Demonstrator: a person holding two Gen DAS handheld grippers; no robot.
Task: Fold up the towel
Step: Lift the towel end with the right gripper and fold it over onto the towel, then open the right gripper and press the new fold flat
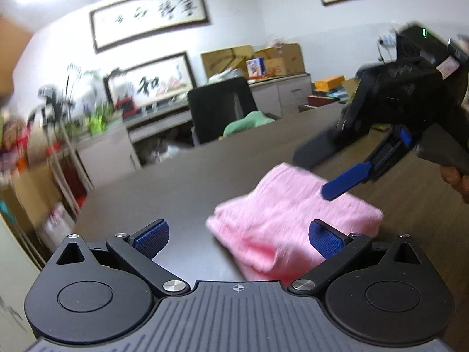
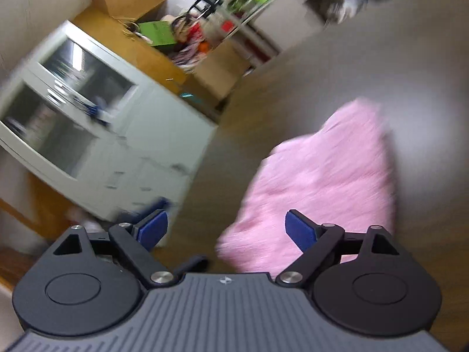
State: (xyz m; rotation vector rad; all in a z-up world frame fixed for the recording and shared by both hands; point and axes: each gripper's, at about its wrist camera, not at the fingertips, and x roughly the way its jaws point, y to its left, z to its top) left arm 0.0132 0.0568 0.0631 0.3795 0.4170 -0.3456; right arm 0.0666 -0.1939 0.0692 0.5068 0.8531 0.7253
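The left gripper stands wide open with nothing between its blue pads, held above the table. Just ahead of it and to its right lies the pink towel, folded into a thick, roughly square bundle that rests flat on the dark wood; the right pad overlaps the towel's near edge in the left wrist view, but whether it touches the cloth cannot be told.

Beyond the towel, on its far right side, the right gripper reaches in from the right, a hand on its handle. Its jaws are spread apart and hold nothing; one blue finger hovers over the towel's far corner. In its own view the right gripper shows the same open stance, the towel lying ahead and to its right, its right pad in front of the cloth's near end.

Further out, past the table's far edge, stand a black chair with a green cloth beside it, grey cabinets topped with cardboard boxes, and framed calligraphy on the wall. Both views are blurred.
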